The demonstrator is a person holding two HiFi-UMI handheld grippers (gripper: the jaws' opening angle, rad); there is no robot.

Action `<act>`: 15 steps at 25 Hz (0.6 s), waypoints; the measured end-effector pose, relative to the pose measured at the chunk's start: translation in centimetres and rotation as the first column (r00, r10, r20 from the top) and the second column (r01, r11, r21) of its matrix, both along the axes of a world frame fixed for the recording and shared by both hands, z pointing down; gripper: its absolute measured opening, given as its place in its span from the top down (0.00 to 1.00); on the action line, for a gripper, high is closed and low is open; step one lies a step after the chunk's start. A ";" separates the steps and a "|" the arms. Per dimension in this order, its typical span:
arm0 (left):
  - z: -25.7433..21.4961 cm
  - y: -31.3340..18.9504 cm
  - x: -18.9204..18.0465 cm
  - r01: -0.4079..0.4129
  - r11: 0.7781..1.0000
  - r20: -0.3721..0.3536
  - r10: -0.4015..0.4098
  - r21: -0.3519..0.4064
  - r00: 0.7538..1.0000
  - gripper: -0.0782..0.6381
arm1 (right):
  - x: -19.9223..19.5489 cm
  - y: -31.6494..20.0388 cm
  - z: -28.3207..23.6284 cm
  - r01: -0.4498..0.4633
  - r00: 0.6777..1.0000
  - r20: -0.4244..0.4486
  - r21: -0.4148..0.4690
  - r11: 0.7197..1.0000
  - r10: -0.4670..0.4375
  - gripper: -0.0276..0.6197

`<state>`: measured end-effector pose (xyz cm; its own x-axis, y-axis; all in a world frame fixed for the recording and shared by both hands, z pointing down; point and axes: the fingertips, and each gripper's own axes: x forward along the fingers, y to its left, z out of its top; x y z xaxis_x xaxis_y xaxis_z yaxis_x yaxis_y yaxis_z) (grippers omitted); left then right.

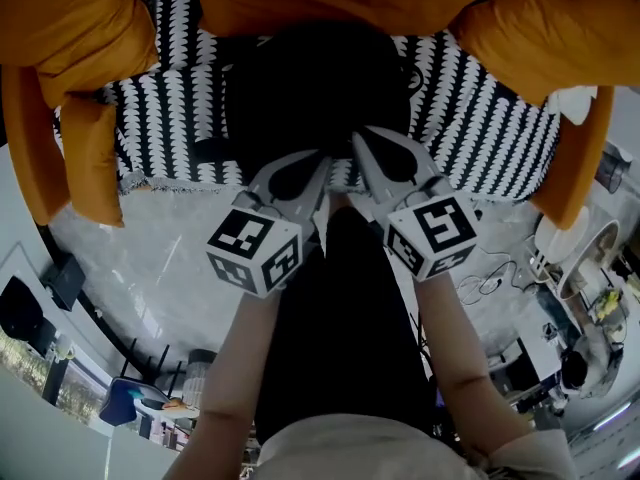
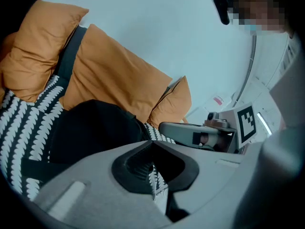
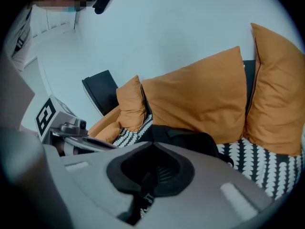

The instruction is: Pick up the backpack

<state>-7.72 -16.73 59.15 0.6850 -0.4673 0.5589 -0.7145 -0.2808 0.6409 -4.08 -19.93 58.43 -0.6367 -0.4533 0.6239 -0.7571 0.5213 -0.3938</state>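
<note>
Looking at the whole setup first: an orange sofa (image 1: 330,3) fills the far side, with fat orange cushions (image 1: 70,28) at the left and right ends. A black-and-white patterned throw (image 1: 480,138) is spread over the seat. The backpack (image 1: 310,98) is black and slumped. It sits mid-seat on that throw, with its far side against the back cushions.

Both tools are close together at the near edge of the bag. The left gripper (image 1: 318,168) has its tips pressed together. All I can see through the gap behind them is patterned cloth, so I'd call it closed on nothing. The right gripper (image 1: 362,143) is the same, tips meeting. There's a dark strap (image 3: 144,198) with a small buckle showing through its gap, but it lies behind the tips and I can't see that it's actually pinched.

So my read is the grab hasn't really happened yet. What I'd do:

- Open the jaws before going in — closed tips will just poke the fabric.
- Go for webbing, either a strap or the top handle. The body looks soft and will probably slip or bunch.
- Take one hold per gripper, spread left and right, so the bag doesn't swing or fold.
- Check that neither jaw has caught the throw, because it sits right under the bag and would drag along.
- Lift straight up, then bring it toward the near side.
</note>
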 end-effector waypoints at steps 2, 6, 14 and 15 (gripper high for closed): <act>0.5 0.1 0.2 -0.008 1.000 0.005 0.008 -0.012 1.000 0.88 | -0.4 0.1 0.7 0.027 1.000 0.014 -0.025 0.999 -0.026 0.95; 1.6 0.1 0.0 -0.005 1.000 0.011 0.006 -0.024 1.000 0.88 | -0.9 -0.4 2.3 0.026 1.000 0.015 -0.045 0.999 -0.025 0.95; 3.2 -0.5 0.2 -0.046 0.999 0.025 0.047 -0.027 0.999 0.88 | 0.7 -2.2 4.7 -0.009 0.995 -0.103 -0.021 1.000 0.007 0.66; 3.4 -0.7 0.2 -0.040 0.999 0.024 0.041 -0.030 0.999 0.88 | 0.8 -2.3 5.0 -0.011 0.994 -0.113 -0.018 1.000 0.008 0.62</act>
<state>-7.56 -17.39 62.53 0.6888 -0.4228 0.5889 -0.7186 -0.2908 0.6317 -3.26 -22.27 63.43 -0.5571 -0.4465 0.7001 -0.8022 0.5072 -0.3149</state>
